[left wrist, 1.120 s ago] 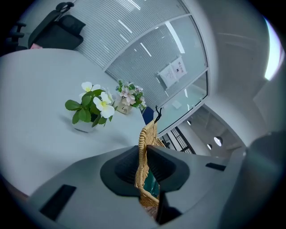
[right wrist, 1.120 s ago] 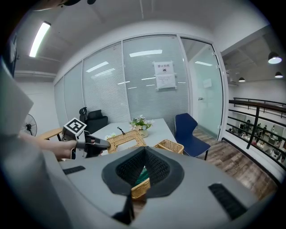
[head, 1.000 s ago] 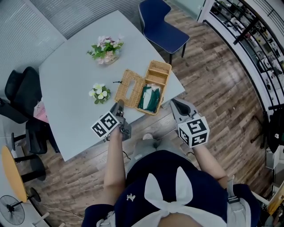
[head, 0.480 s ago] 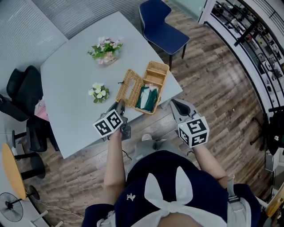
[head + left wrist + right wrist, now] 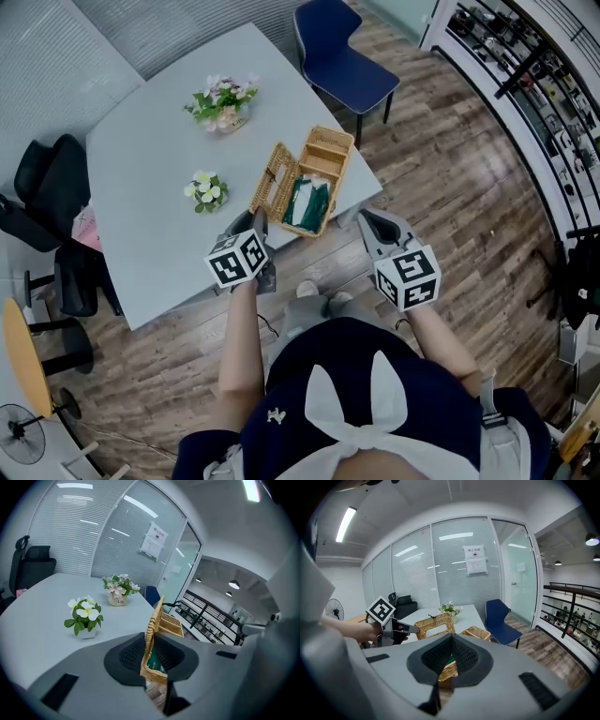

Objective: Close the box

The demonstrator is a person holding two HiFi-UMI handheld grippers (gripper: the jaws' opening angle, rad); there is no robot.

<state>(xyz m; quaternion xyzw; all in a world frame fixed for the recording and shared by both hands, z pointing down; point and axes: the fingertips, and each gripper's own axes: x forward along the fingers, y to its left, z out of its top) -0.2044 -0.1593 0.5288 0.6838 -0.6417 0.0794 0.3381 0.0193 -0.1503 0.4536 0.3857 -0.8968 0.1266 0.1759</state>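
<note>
Pinching the wicker lid (image 5: 155, 620) with the left tool (image 5: 151, 639), lid standing near upright beside the open box (image 5: 323, 159) at the near edge of the surface (image 5: 150, 141). Holding the right tool (image 5: 451, 641) pressed together, empty, near the box. About halfway, by the look of it; left to do: lowering the lid over the green contents (image 5: 307, 202).

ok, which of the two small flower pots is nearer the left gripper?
The white-flowered pot with green leaves, just beside the left gripper; the pink-flowered pot sits further back on the white table.
</note>
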